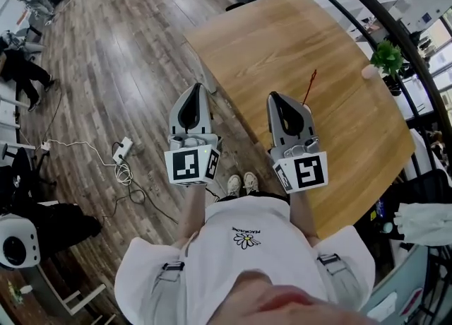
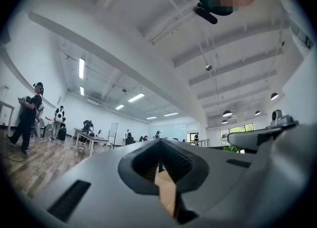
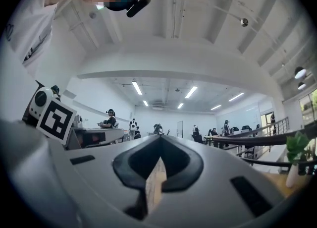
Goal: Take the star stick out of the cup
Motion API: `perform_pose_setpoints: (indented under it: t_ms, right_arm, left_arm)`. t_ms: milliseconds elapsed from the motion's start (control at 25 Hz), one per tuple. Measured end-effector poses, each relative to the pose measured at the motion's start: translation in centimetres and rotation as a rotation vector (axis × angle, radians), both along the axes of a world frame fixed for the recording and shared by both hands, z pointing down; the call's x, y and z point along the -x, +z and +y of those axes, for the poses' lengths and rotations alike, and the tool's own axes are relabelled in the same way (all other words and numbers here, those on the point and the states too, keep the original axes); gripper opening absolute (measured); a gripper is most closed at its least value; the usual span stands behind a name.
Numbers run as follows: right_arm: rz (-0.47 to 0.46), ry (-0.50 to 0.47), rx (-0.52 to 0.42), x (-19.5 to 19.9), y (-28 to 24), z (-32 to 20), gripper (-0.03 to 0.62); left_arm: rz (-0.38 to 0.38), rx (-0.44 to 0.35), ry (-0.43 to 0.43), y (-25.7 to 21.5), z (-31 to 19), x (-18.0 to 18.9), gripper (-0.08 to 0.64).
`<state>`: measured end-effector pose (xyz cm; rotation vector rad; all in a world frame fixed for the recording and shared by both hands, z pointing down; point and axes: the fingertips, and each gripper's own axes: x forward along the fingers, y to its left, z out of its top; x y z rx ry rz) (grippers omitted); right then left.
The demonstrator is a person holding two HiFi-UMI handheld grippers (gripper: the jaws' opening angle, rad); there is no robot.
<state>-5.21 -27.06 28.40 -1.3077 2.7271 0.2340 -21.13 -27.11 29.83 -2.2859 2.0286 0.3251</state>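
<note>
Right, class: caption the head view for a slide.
Both shut, left gripper and right gripper hover beside a wooden table, a red stick just past the right.

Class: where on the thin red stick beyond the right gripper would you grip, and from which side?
Grip the red stick mid-shaft, below its tip, coming from the near side with the right gripper, the closer one. The shaft is slim and straight, so the jaws should close across it. Its lower end is hidden.

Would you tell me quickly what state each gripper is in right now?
Left gripper: closed, holding nothing.
Right gripper: closed, holding nothing.
</note>
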Motion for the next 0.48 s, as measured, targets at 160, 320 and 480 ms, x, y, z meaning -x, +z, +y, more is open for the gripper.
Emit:
perform_pose_setpoints:
  t_ms: [160,320,480]
  right_arm:
    - [-0.039,-0.029,0.035,-0.5,0.0,0.2,0.006]
    - [-0.097,-0.024,0.075,-1.6,0.2,-1.1,0.021]
    - [-0.101,-0.022,0.122,-3.2,1.2,-2.0,0.126]
  left_arm:
    - [-0.018,0.020,0.022,0.1,0.1,-1.3,0.015]
    - [-0.025,0.020,0.050,0.4,-0.4,-2.4,0.015]
    - [-0.020,0.026,0.072,0.9,-0.3,-3.5,0.015]
